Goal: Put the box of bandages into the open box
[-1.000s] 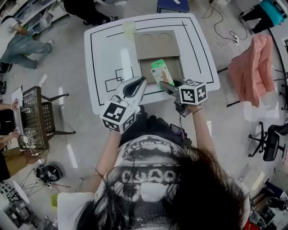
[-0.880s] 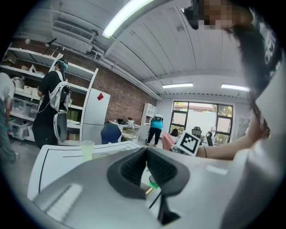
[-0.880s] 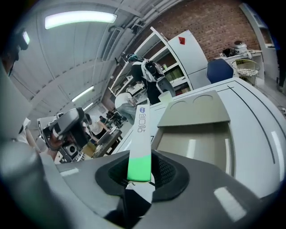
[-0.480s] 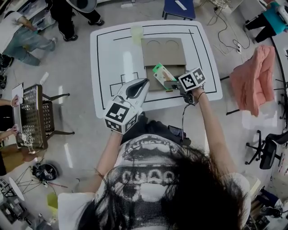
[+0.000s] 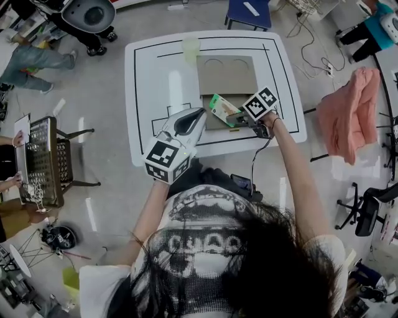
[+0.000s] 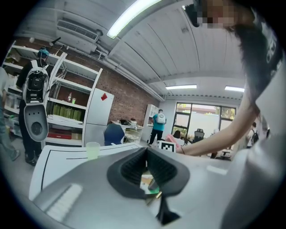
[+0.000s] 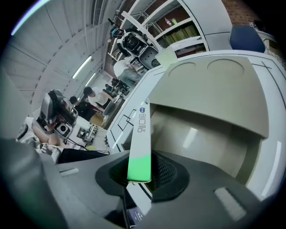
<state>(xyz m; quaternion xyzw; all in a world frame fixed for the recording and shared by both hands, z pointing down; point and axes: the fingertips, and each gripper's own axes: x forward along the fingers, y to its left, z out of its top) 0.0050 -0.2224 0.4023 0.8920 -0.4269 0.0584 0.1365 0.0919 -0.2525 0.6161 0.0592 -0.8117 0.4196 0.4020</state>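
Observation:
The bandage box (image 5: pixel 222 108), white with a green end, is clamped in my right gripper (image 5: pixel 235 118) and hangs tilted over the front of the open cardboard box (image 5: pixel 227 75) on the white table (image 5: pixel 160 74). In the right gripper view the bandage box (image 7: pixel 140 134) stands edge-on between the pads, above the open box's hollow (image 7: pixel 210 129). My left gripper (image 5: pixel 196 113) hovers at the table's near edge, left of the cardboard box, shut and empty. Its pads (image 6: pixel 134 166) meet in the left gripper view.
A pale green cup (image 5: pixel 191 46) stands at the table's far side, behind the cardboard box. A metal mesh stand (image 5: pixel 46 163) is on the floor at left, a pink garment (image 5: pixel 350 105) hangs at right, a blue chair (image 5: pixel 245 9) sits beyond the table.
My right gripper has carried the bandage box forward and to the right, from the table's near edge to over the open box, and tilted it flatter. The left gripper has stayed put.

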